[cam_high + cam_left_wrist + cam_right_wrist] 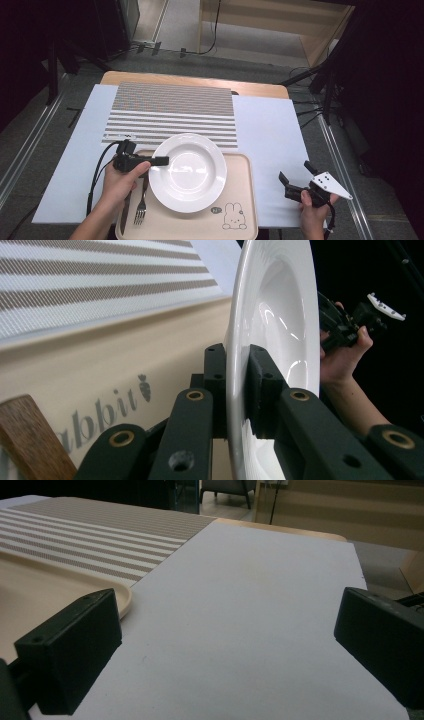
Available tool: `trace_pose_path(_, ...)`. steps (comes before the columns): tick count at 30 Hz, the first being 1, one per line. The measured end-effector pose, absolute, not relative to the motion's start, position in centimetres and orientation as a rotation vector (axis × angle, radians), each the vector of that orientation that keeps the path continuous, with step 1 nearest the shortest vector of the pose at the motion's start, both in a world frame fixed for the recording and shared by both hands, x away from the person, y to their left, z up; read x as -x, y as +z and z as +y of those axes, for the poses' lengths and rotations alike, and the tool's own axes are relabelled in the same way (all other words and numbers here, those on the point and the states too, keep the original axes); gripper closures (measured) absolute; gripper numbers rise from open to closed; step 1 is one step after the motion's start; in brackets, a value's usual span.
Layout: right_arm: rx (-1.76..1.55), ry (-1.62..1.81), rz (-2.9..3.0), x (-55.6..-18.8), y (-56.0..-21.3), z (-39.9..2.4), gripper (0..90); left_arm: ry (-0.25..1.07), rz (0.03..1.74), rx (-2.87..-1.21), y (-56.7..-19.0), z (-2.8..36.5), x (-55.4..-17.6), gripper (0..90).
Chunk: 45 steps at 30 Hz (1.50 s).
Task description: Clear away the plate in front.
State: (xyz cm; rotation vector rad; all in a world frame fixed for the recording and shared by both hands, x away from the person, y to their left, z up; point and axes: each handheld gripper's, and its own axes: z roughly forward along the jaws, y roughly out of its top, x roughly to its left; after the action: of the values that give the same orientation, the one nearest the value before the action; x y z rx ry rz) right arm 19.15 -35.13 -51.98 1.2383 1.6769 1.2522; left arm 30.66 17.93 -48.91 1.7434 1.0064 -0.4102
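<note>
A white deep plate [189,172] lies over the back half of a beige tray [240,200], and its far rim reaches past the tray's edge above the striped placemat [172,107]. My left gripper [163,161] is shut on the plate's left rim. In the left gripper view the two black jaws of that gripper [236,372] pinch the thin rim of the plate [280,310] from both sides. My right gripper [295,171] stands open to the right of the tray, above the white sheet [265,135]. The right gripper view shows that gripper [225,645] wide apart with nothing between its jaws.
A fork [141,210] and a wooden-handled knife [125,207] lie on the tray's left side, just below my left hand. A rabbit drawing [232,216] marks the tray's front right corner. The tray's rim [122,600] lies left of my right gripper. The table's right edge is close by.
</note>
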Motion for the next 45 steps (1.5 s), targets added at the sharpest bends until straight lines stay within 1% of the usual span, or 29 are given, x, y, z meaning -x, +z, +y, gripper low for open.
trace_pose_path(4, -1.235, 1.25, 1.678, -19.2, -52.0, -35.1, 0.0, -0.411, 1.012, -1.763, -49.4, 17.7, -30.2, 79.5)
trace_pose_path(14, -1.236, 1.244, 1.68, -19.2, -52.0, -35.1, 0.0, -0.465, 1.019, -1.769, -50.2, 17.6, -29.4, 79.4)
trace_pose_path(26, -1.239, 1.247, 1.677, -19.2, -52.0, -35.1, 0.0, -0.527, 0.976, -1.845, -50.9, 16.3, -28.7, 79.3)
trace_pose_path(33, -1.241, 1.244, 1.678, -19.2, -52.0, -35.1, 0.0, -0.519, 1.01, -1.872, -50.7, 16.1, -28.8, 78.9)
trace_pose_path(35, -1.241, 1.245, 1.676, -19.2, -52.0, -35.1, 0.0, -0.487, 1.028, -1.893, -50.7, 16.0, -28.9, 77.0)
trace_pose_path(37, -1.244, 1.245, 1.677, -19.2, -52.0, -35.1, 0.0, -0.498, 1.042, -1.887, -51.0, 16.0, -29.1, 74.7)
trace_pose_path(41, -1.241, 1.246, 1.674, -19.1, -52.0, -35.2, 0.0, -0.49, 1.032, -1.907, -50.9, 16.0, -29.2, 75.4)
trace_pose_path(45, -1.242, 1.246, 1.676, -19.2, -52.0, -35.1, 0.0, -0.442, 1.053, -1.953, -50.8, 16.0, -29.1, 72.2)
